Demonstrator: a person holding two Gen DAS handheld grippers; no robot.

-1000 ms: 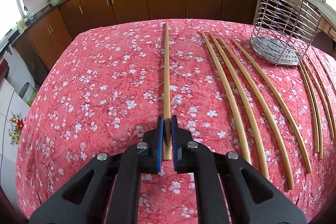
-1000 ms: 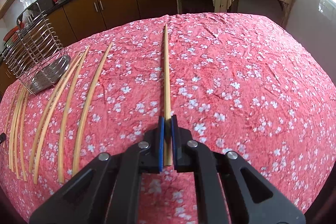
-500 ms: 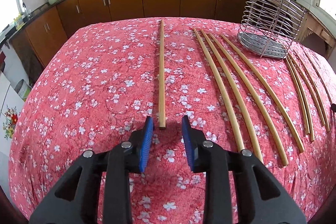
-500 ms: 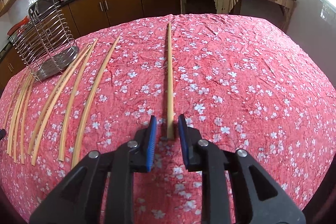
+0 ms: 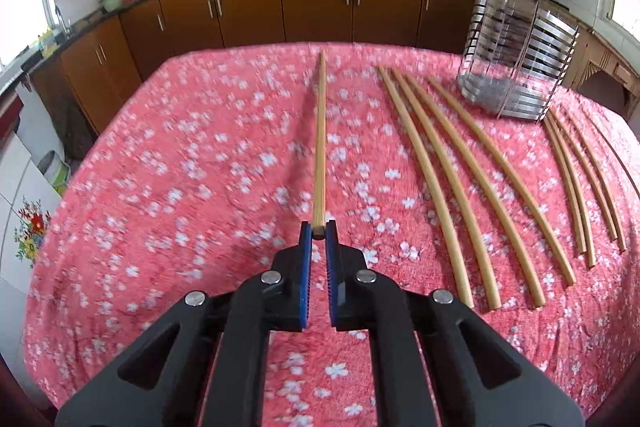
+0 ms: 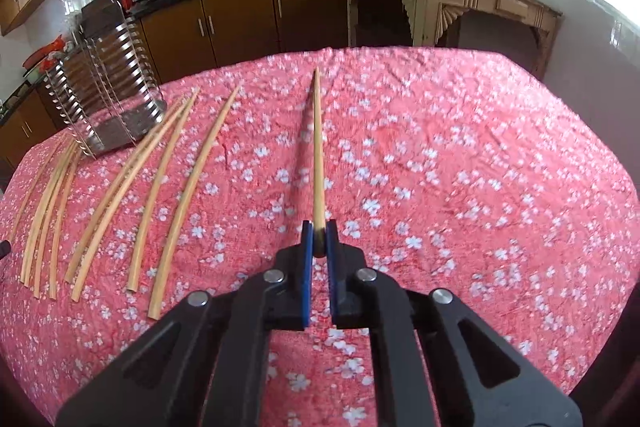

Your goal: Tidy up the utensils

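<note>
Each gripper, left and right, was clenched on a chopstick's near end, its length pointing away toward the cabinets, beside the wire rack.

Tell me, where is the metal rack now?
The metal rack stands at the table's far edge: upper right in the left wrist view, upper left in the right, behind the loose chopsticks.
</note>
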